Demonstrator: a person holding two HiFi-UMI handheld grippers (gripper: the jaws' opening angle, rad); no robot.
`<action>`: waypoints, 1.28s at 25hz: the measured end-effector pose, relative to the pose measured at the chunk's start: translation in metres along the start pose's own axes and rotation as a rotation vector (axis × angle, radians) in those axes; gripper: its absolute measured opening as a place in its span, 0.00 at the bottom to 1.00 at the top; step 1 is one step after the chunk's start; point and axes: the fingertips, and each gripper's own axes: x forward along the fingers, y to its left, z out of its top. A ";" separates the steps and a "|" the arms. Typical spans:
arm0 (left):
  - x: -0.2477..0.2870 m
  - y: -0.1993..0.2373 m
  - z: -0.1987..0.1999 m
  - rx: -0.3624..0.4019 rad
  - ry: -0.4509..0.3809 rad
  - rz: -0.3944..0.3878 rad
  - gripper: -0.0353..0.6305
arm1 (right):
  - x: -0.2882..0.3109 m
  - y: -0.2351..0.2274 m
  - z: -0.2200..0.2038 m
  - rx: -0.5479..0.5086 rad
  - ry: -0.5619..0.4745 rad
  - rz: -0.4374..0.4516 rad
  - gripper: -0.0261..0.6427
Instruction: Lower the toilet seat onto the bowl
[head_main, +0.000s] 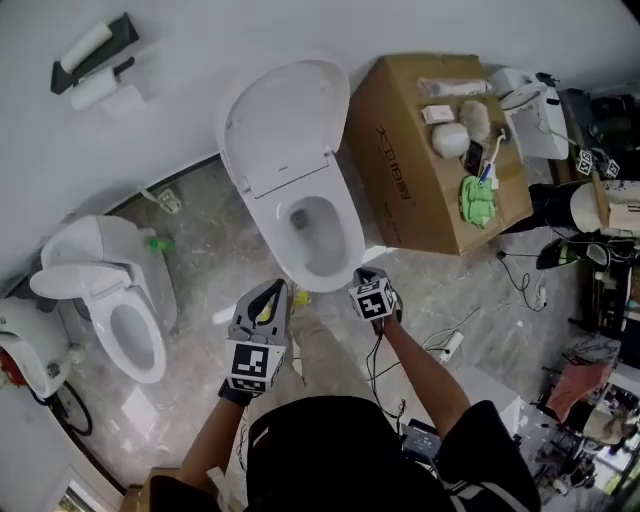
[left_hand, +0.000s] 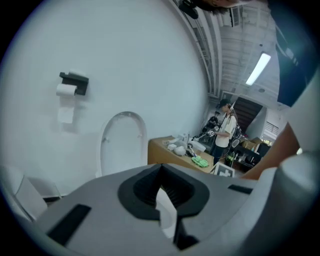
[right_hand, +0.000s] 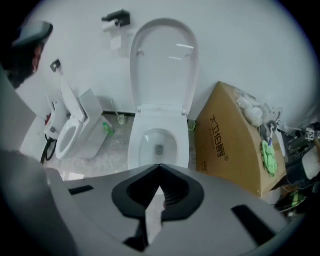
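The white toilet's seat and lid (head_main: 285, 125) stand raised against the wall above the open bowl (head_main: 318, 235). Both grippers are held in front of the bowl and touch nothing. My left gripper (head_main: 270, 293) hovers over the floor just left of the bowl's front rim, jaws together and empty. My right gripper (head_main: 370, 285) is close to the bowl's front right, also shut and empty. In the right gripper view the raised seat (right_hand: 164, 65) and bowl (right_hand: 157, 145) lie straight beyond the closed jaw tips (right_hand: 160, 167). The left gripper view shows the seat (left_hand: 122, 142) above its own closed tips (left_hand: 161, 167).
A second toilet (head_main: 115, 310) stands at the left. A cardboard box (head_main: 440, 150) with small items on top sits right of the bowl. A paper holder (head_main: 95, 60) hangs on the wall. Cables and a power strip (head_main: 450, 345) lie on the floor at right, beside cluttered equipment.
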 end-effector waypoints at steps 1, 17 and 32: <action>-0.001 -0.001 0.015 0.021 -0.020 -0.014 0.07 | -0.023 -0.002 0.019 0.037 -0.065 0.004 0.03; -0.058 -0.050 0.145 0.122 -0.179 -0.099 0.07 | -0.320 0.008 0.135 0.365 -0.683 0.139 0.03; -0.068 -0.052 0.165 0.130 -0.231 -0.082 0.07 | -0.357 0.023 0.140 0.349 -0.763 0.120 0.03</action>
